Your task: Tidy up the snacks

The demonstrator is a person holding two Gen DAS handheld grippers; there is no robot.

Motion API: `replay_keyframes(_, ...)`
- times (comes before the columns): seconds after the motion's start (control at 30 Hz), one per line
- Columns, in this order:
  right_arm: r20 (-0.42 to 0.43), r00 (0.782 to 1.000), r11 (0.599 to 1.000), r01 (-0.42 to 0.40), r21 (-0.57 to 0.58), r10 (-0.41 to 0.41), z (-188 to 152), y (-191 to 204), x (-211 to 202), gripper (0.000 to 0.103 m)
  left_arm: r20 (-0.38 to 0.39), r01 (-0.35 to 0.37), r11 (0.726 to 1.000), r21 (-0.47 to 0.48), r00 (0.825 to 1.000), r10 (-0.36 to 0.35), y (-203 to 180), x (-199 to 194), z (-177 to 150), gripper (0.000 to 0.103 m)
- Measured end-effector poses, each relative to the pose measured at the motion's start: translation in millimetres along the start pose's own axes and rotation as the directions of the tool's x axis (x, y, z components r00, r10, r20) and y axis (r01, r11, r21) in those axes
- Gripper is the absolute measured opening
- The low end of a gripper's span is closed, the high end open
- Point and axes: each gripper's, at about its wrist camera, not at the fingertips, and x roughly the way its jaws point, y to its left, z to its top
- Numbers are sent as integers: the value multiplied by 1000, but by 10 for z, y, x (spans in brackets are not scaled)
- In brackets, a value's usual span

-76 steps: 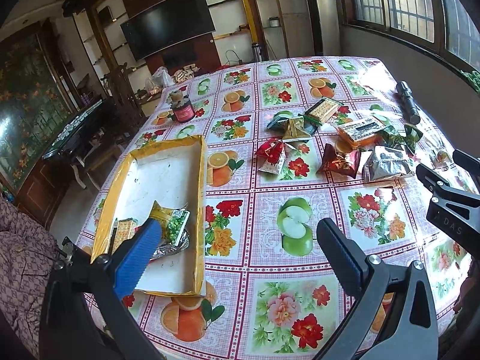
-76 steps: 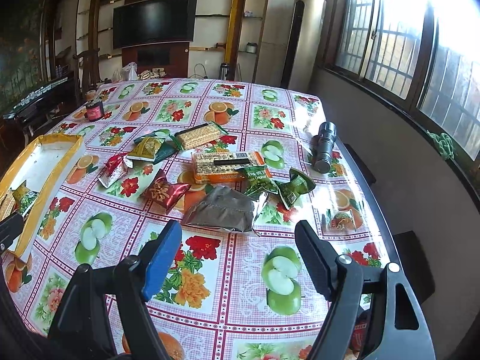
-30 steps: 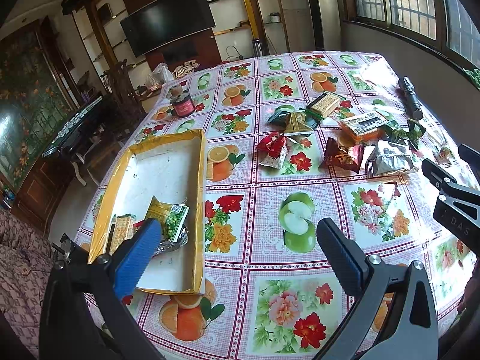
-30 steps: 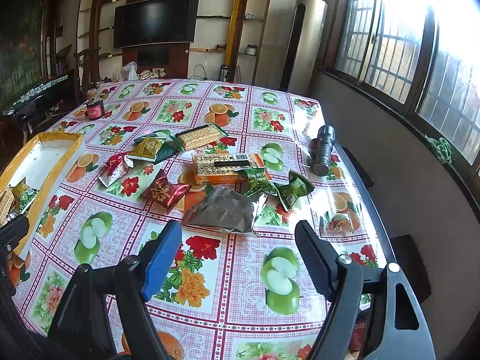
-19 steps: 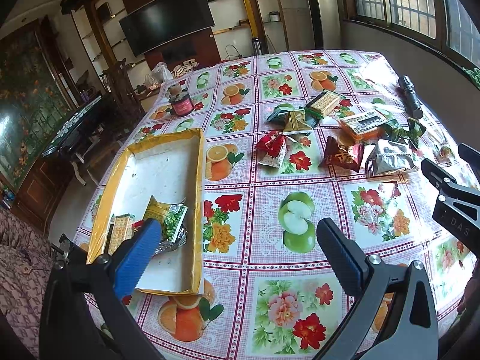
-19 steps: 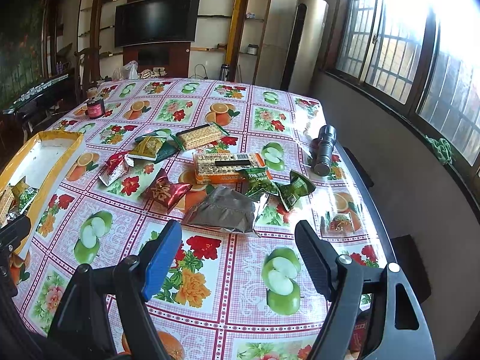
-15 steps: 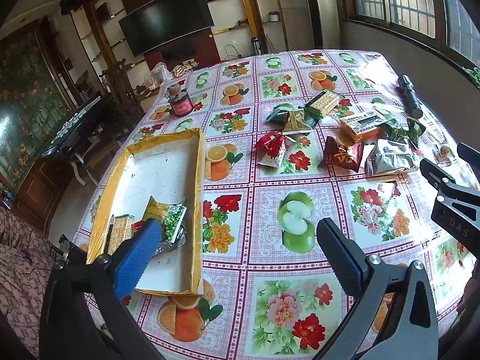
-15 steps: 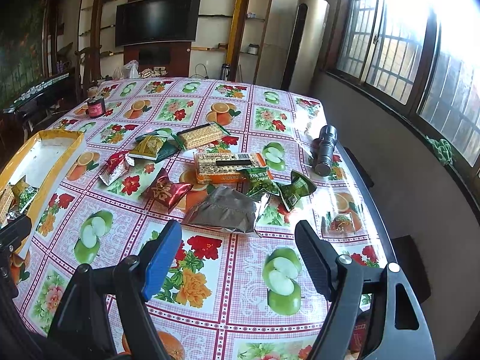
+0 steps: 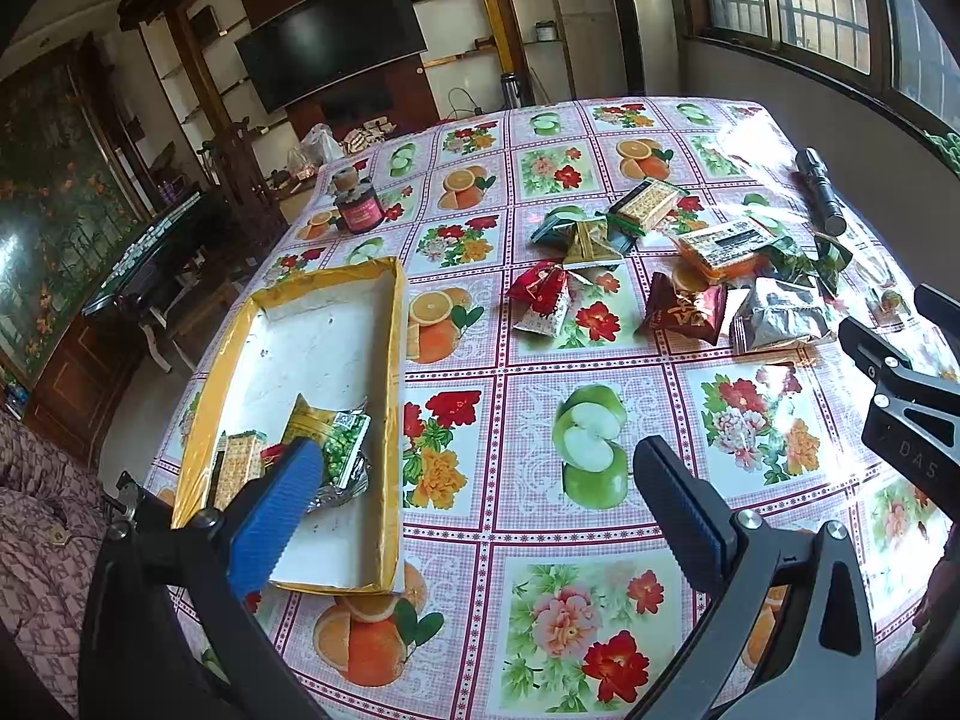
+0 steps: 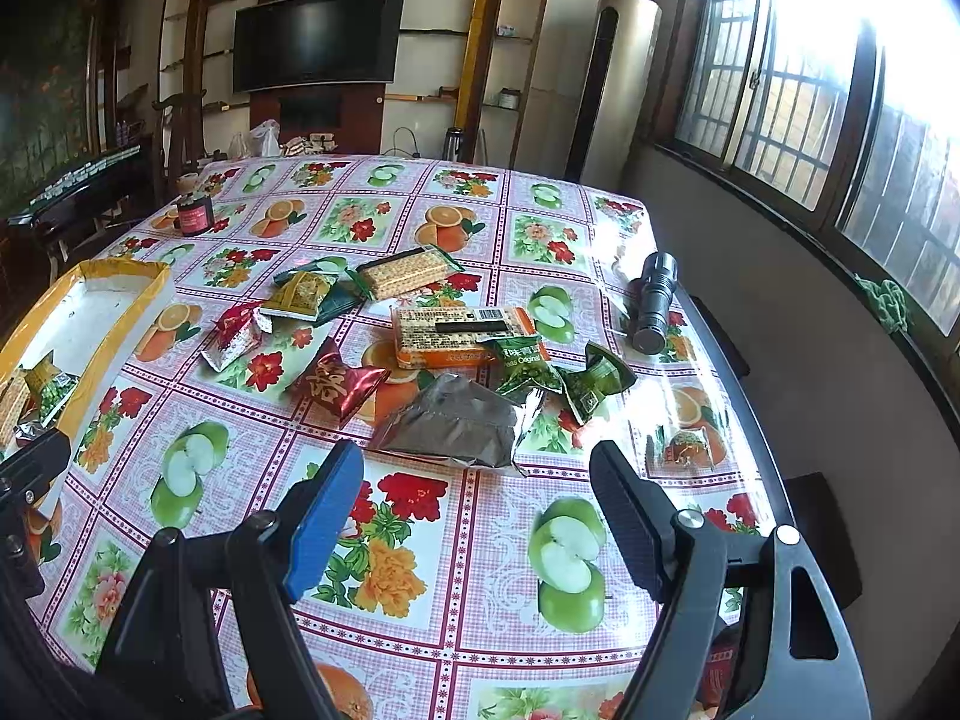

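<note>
A yellow-rimmed white tray (image 9: 393, 324) lies at the table's left and holds a green pea packet (image 9: 339, 450) and a cracker pack (image 9: 237, 462). Several loose snack packets lie farther right: a silver bag (image 10: 456, 426), a dark red packet (image 10: 336, 387), an orange cracker box (image 10: 456, 336), green pea packets (image 10: 528, 369). The tray also shows in the right wrist view (image 10: 144, 300). My left gripper (image 9: 474, 492) is open and empty above the table beside the tray. My right gripper (image 10: 477, 498) is open and empty, just short of the silver bag.
A black flashlight (image 10: 657, 300) lies near the table's right edge. A small dark red jar (image 10: 195, 216) stands at the far left. A small wrapped sweet (image 10: 684, 447) lies at the right edge. Chairs and a wall flank the table.
Both grippers have drifted only slightly over the table. Nothing was picked up or let go.
</note>
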Motion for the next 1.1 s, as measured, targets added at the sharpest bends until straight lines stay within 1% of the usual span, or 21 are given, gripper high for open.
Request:
replay_keyframes(0.63,-1,1000,1000,2,-3,-2,5,3,14,78,-4,4,1000,2,1000,-4,-1,38,-4,103)
replay_keyframes(0.8,-1,1000,1000,-11,6,11,-7,14,24,78,-12,14,1000,0,1000,-14,6,56,-3,103)
replay_keyframes(0.93,-9,997,995,-82,56,83,-37,-59,67,78,-23,20,1000,-14,1000,-20,43,106,-86,103)
replay_keyframes(1.0,-15,991,988,-133,79,135,-63,-96,101,78,-33,34,999,-26,999,-35,79,132,-104,103)
replay_keyframes(1.1,-26,981,976,-188,108,192,-101,-139,156,78,-45,49,998,-29,998,-50,111,175,-105,103)
